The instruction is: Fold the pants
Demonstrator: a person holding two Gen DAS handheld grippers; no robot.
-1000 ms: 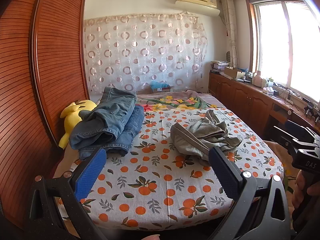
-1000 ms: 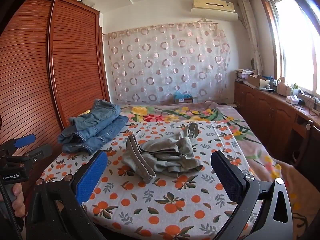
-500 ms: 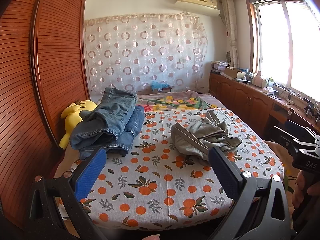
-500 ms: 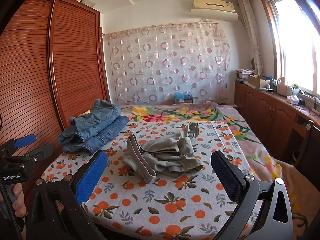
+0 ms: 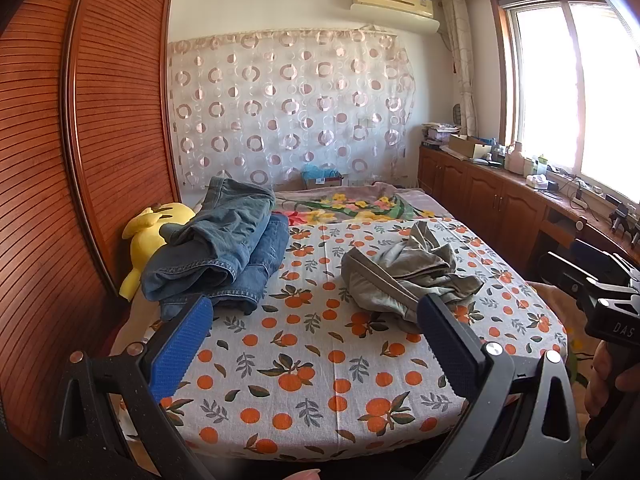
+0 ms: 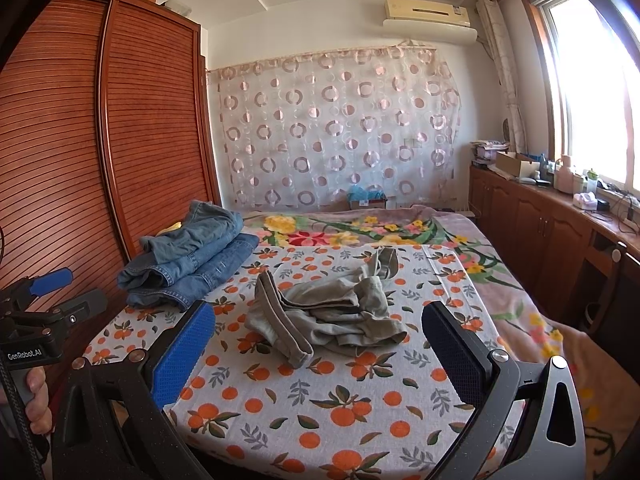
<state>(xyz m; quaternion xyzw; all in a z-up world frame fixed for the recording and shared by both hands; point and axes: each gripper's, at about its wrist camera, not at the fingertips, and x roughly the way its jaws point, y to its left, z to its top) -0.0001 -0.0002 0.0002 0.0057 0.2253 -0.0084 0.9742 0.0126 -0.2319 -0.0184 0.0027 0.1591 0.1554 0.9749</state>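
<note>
While crumpled grey pants (image 6: 328,316) lie ahead on the bed (image 6: 320,408), nearer the right gripper (image 6: 320,356) than the left gripper (image 5: 312,344): both spread wide, empty.

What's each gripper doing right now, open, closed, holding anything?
Left gripper: open, holding nothing, short of the gray pants.
Right gripper: open, holding nothing, also short of them.
</note>
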